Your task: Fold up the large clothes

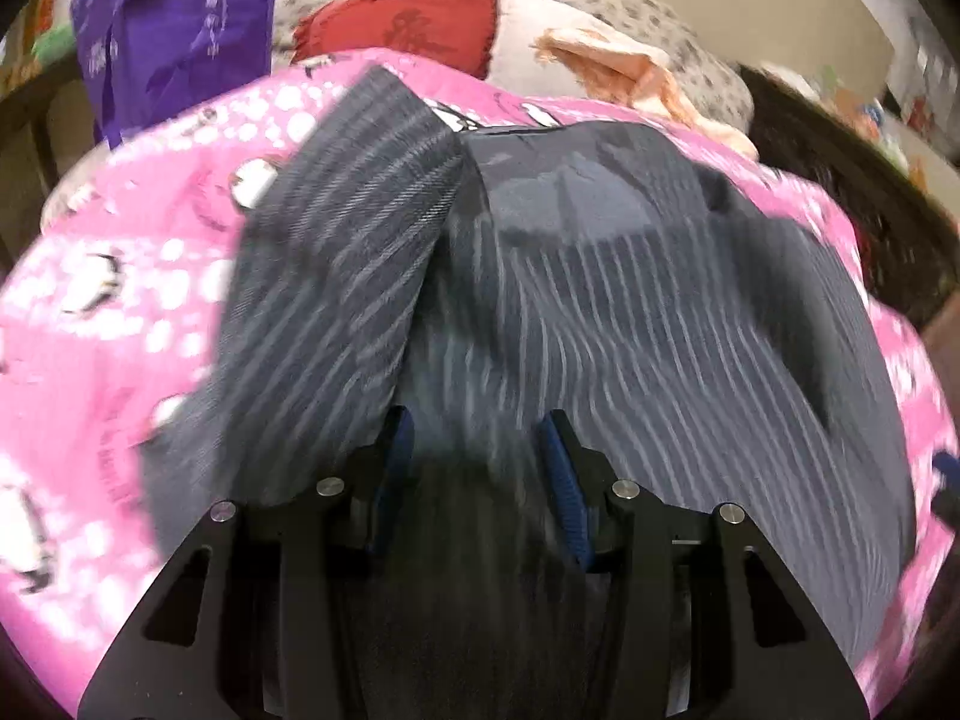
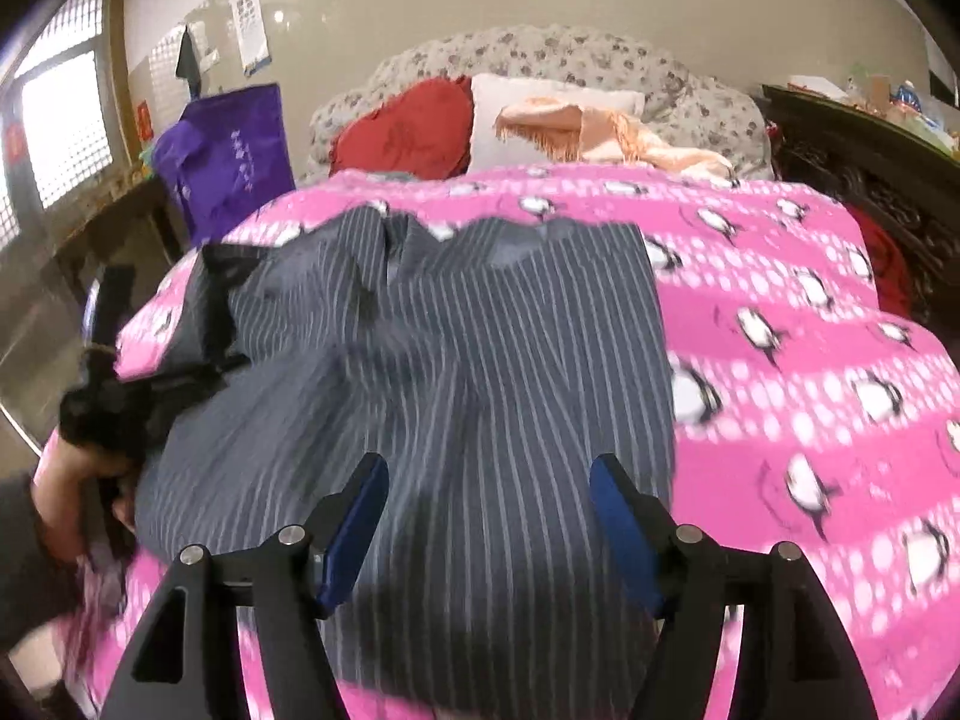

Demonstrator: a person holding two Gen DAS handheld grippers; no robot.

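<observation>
A dark grey pinstriped garment [image 1: 630,312] lies spread on a pink penguin-print bedspread [image 1: 120,330]. One part of it is folded over at the left [image 1: 348,228]. My left gripper [image 1: 477,438] is open, close over the cloth's near part, holding nothing. In the right wrist view the same garment [image 2: 456,348] lies on the bedspread [image 2: 810,360]. My right gripper [image 2: 486,480] is open just above its near edge. The person's left hand and the other gripper [image 2: 96,420] show at the garment's left edge.
A red cushion [image 2: 408,126], a white pillow [image 2: 528,114] and a peach fringed cloth [image 2: 606,132] lie at the bed's head, against a flowered headboard [image 2: 540,54]. A purple bag [image 2: 234,150] hangs at the left. Dark wooden furniture [image 2: 852,144] stands at the right.
</observation>
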